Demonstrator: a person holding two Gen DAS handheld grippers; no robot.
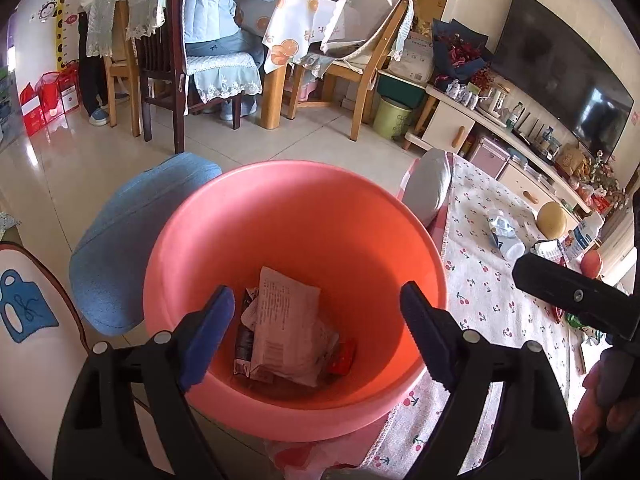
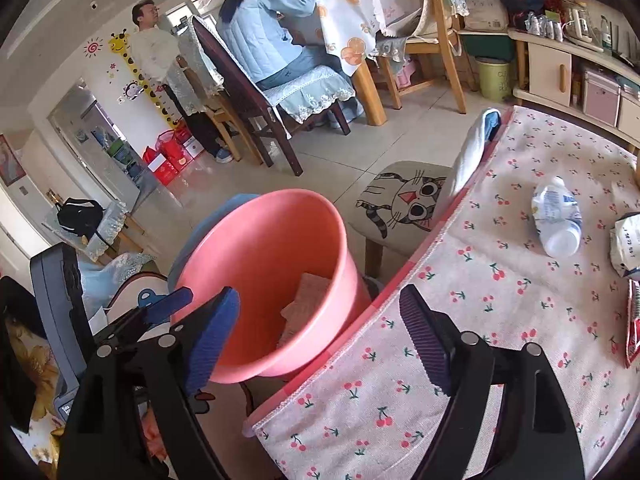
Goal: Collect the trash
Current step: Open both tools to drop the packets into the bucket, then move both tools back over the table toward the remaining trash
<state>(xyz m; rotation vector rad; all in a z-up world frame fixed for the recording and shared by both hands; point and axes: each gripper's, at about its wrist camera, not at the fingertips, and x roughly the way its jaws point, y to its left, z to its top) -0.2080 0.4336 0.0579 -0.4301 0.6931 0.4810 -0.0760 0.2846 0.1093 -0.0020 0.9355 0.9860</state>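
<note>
A pink bucket (image 1: 280,224) stands on the floor against the table edge, with crumpled wrappers (image 1: 284,320) lying in its bottom. My left gripper (image 1: 316,312) hangs open right above the bucket's mouth, nothing between its blue pads. My right gripper (image 2: 320,312) is open too, empty, straddling the bucket (image 2: 260,248) rim and the edge of the cherry-print tablecloth (image 2: 480,320). On the cloth lie a crushed plastic bottle (image 2: 556,216), a white wrapper (image 2: 626,240) and a red wrapper (image 2: 632,324).
A cat-print stool (image 2: 404,200) and a blue cushioned stool (image 1: 120,248) flank the bucket. A round yellow fruit (image 1: 551,220), a milk carton (image 1: 584,234) and an apple (image 1: 591,262) sit far on the table. One person sits (image 1: 216,12) and another stands (image 2: 156,52) by the dining table.
</note>
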